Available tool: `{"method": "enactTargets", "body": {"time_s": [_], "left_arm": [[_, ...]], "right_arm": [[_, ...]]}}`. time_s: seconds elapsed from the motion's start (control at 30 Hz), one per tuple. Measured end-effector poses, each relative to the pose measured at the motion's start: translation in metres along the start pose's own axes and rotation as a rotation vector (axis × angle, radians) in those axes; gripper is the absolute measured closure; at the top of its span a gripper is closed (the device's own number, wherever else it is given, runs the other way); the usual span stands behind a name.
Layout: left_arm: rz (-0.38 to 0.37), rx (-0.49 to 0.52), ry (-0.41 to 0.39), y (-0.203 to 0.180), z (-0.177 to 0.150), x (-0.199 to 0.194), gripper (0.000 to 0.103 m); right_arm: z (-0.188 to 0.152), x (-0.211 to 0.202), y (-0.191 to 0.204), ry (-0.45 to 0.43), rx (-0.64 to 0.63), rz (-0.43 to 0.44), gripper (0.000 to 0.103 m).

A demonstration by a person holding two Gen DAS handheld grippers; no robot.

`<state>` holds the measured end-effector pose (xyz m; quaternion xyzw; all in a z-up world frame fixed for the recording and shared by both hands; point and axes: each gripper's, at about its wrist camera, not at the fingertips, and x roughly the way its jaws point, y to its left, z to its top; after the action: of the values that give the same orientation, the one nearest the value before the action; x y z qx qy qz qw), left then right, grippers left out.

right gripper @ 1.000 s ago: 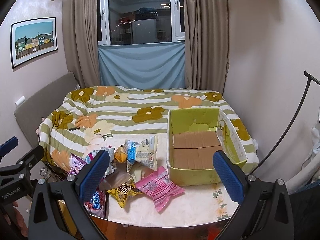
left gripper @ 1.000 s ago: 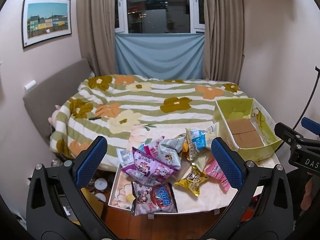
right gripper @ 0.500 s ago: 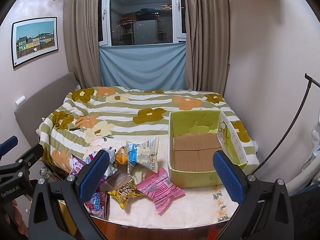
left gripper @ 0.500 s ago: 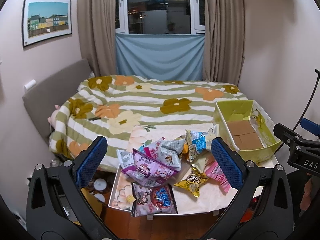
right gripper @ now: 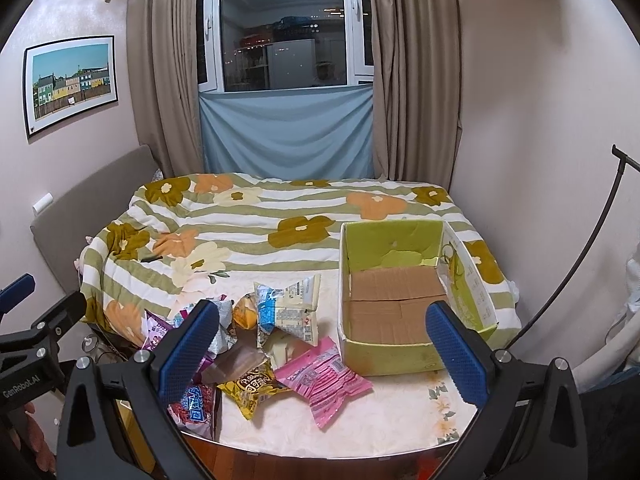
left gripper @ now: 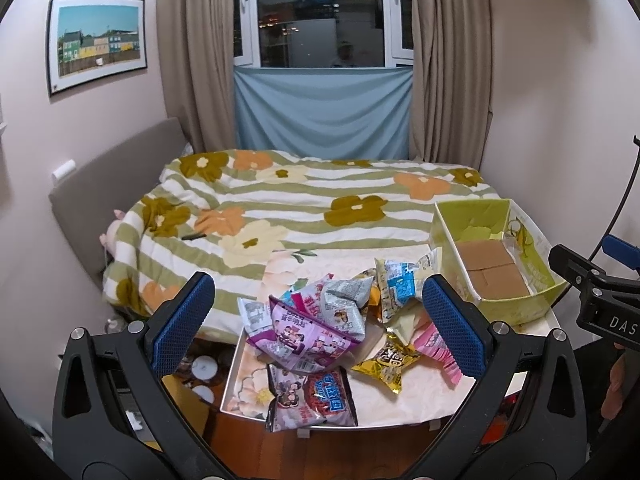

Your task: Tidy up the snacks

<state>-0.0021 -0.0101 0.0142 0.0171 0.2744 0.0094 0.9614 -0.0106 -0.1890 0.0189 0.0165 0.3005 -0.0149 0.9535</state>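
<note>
Two tools are held above the near edge of the surface, and neither is touching anything. The left tool is spread wide, its blue-padded fingers framing the heap of snack packets from above; nothing is gripped between them. The right tool is likewise spread wide and empty, with the pink packet and the front wall of the box seen between its fingers. On the surface, a purple packet is piled on silver ones at the left, and a red-and-purple packet lies at the near left edge. A yellow packet lies just beside the pink one, touching it, and a blue-and-white packet is propped behind them. The green cardboard box is set at the right end of the surface, open at the top, with only its brown flaps showing inside. A bed with a floral striped quilt is seen beyond the surface, below a curtained window. A framed picture is hung on the left wall.
</note>
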Motion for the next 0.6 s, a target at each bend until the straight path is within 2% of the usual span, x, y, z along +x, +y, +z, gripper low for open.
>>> {"method": "enactTargets", "body": {"time_s": [0.6], "left_arm": [[-0.001,0.007,0.004,-0.01,-0.0037,-0.0049,0.0]], "right_arm": [[-0.0033,-0.0014,-0.0085,-0.005,0.008,0.005,0.0]]}}
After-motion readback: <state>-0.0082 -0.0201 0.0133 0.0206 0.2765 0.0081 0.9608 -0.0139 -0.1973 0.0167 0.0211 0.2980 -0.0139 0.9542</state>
